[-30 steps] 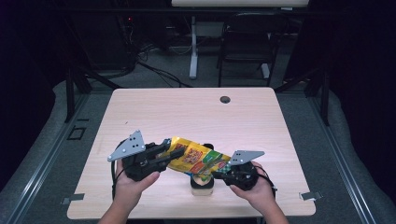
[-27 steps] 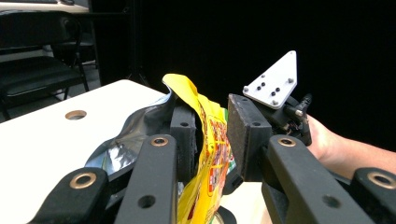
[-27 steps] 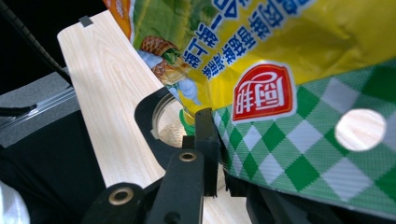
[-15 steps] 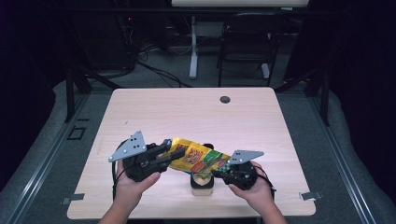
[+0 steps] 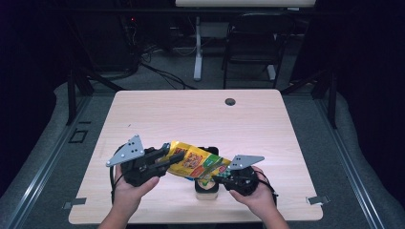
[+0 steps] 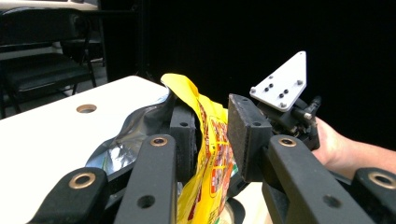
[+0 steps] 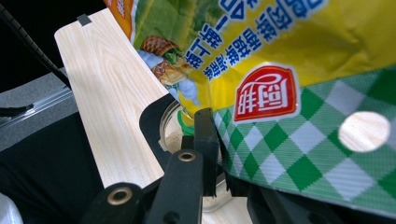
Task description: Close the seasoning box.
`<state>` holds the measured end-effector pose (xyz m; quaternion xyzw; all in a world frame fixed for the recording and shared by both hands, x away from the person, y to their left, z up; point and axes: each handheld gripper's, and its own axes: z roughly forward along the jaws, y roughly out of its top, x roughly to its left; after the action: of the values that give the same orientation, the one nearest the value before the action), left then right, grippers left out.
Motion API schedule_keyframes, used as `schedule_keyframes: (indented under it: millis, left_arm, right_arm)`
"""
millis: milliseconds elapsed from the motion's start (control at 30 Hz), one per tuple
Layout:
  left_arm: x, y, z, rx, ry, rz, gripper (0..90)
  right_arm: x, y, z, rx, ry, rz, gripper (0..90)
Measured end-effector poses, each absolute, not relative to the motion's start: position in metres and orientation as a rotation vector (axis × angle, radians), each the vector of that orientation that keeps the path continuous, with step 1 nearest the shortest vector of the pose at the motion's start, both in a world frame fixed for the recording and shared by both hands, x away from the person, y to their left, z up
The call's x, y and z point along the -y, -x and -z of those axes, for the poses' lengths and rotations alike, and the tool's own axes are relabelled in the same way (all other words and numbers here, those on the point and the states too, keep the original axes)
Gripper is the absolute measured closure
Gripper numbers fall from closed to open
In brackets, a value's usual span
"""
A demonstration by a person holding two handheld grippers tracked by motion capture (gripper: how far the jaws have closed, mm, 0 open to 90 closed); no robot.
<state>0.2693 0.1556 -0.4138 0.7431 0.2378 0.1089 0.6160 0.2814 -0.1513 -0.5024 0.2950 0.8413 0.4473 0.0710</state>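
— Above the near edge of the table (image 5: 157, 114), what are you holding up?

— I am holding a yellow snack bag (image 5: 193, 162) between my two tools, tilted over a small jar (image 5: 206, 190) that is standing on the table.

— How is your left tool (image 5: 175, 159) gripping?

— Its jaws are standing partly open, one inside the bag's torn mouth and one outside; the inner one is lying against the silver lining, while a gap is showing at the outer one.

— And the right tool (image 5: 216, 177)?

— It is pinching the bag's green checked bottom edge, jaws nearly closed, just above the jar's rim.
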Motion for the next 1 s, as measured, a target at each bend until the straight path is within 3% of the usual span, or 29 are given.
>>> schedule_keyframes:
  millis: [1000]
  left_arm:
    - [-0.181, -0.271, 0.428, -0.599, -1.705, -0.250, 70.9]
  right_arm:
    - [0.147, -0.280, 0.500, -2.477, -0.875, -1.424, 84.7]
